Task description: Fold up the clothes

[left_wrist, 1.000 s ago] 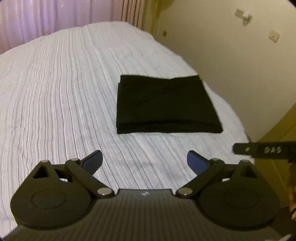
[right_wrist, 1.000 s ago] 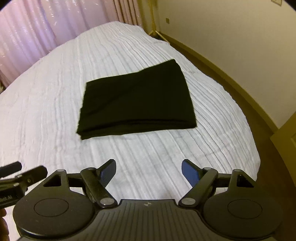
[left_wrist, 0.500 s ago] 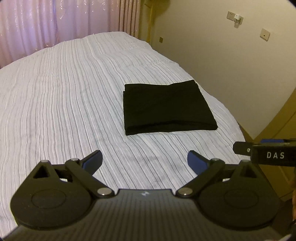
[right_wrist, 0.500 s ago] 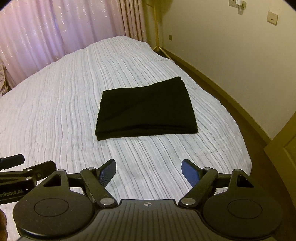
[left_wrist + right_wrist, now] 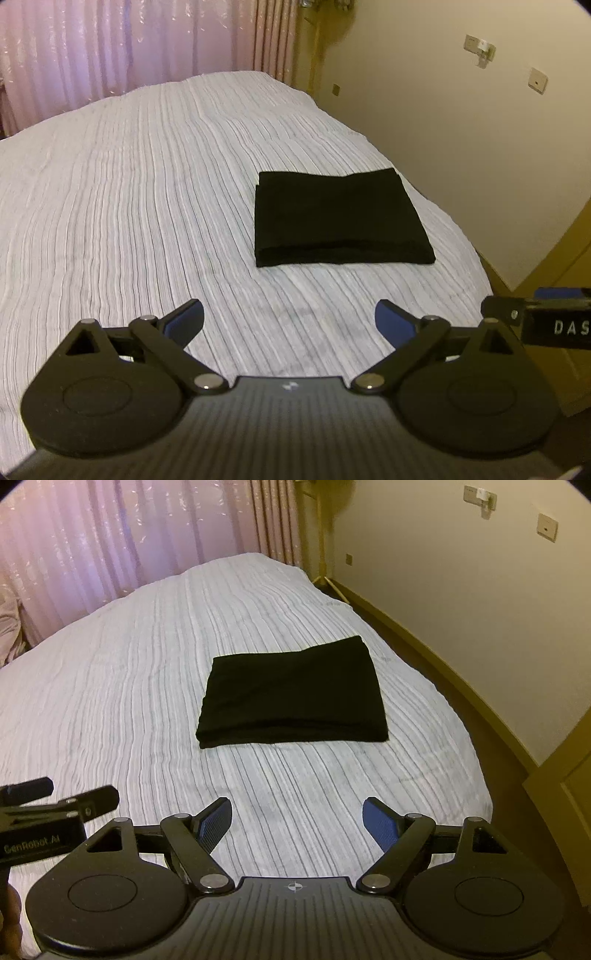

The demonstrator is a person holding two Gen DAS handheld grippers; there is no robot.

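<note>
The folded black garment (image 5: 291, 694) lies centre frame on the striped bedspread (image 5: 110, 686), near its right edge (floor beyond); both grippers, left gripper (image 5: 289, 319) and right gripper (image 5: 296, 821), hang spread and empty. A careless nudge could undo the fold.

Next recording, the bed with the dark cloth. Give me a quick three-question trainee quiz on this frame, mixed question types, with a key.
1. True or false: the black folded cloth rectangle is clamped in the right hand-held gripper.
2. Multiple choice: the black folded cloth rectangle lies on A) the white striped bedspread, B) the floor, C) a chair.
3. Short answer: how do the jaws of the left hand-held gripper stand, and what is between them?

Key
1. False: it lies flat on the white striped bedspread, apart from both hand-held grippers.
2. A.
3. Spread open, with nothing between them.
</note>
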